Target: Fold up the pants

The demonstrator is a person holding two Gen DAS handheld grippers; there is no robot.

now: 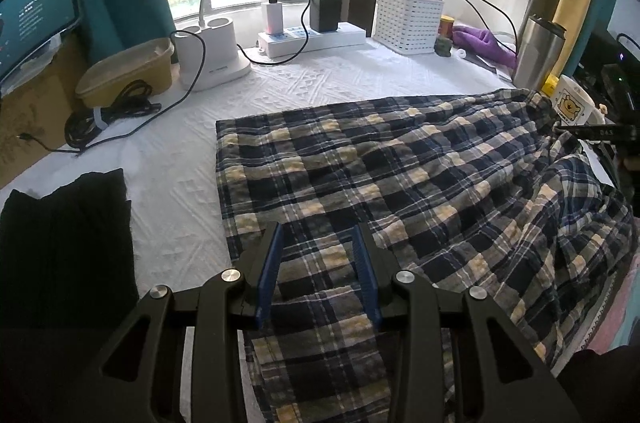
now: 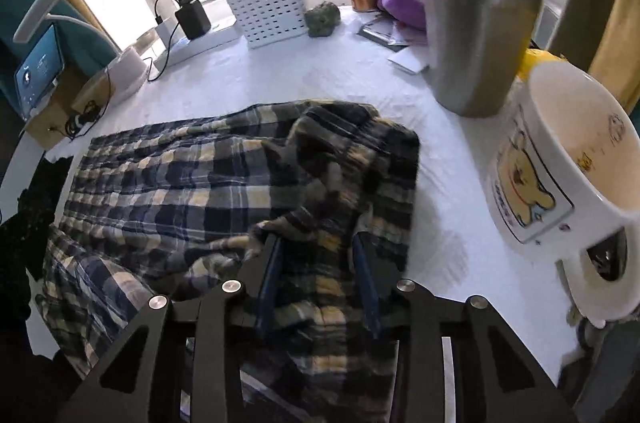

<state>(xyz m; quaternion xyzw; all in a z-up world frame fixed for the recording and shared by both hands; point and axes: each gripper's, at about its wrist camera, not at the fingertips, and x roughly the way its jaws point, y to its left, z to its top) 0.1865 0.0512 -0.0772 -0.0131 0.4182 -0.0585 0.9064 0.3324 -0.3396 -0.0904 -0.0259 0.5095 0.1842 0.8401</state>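
The plaid pants (image 1: pixel 400 175) lie across the white table cover, legs to the left and waist to the right. My left gripper (image 1: pixel 318 235) hovers over the near leg end. Its blue pads (image 1: pixel 276 255) stand apart, with flat cloth below them and nothing pinched. My right gripper (image 2: pixel 318 243) is at the bunched waist end of the pants (image 2: pixel 192 183). Crumpled cloth fills the gap between its pads (image 2: pixel 366 271) and rides up over the left finger. In the left wrist view the right gripper (image 1: pixel 600 133) shows at the far right, and the cloth gathers up to it.
A white bear mug (image 2: pixel 560 175) and a steel tumbler (image 2: pixel 476 11) stand close to the right of the waist. A black garment (image 1: pixel 68 243) lies left of the pants. At the back are a white basket (image 1: pixel 408 19), a power strip (image 1: pixel 312 39), cables and a yellow tub (image 1: pixel 128 71).
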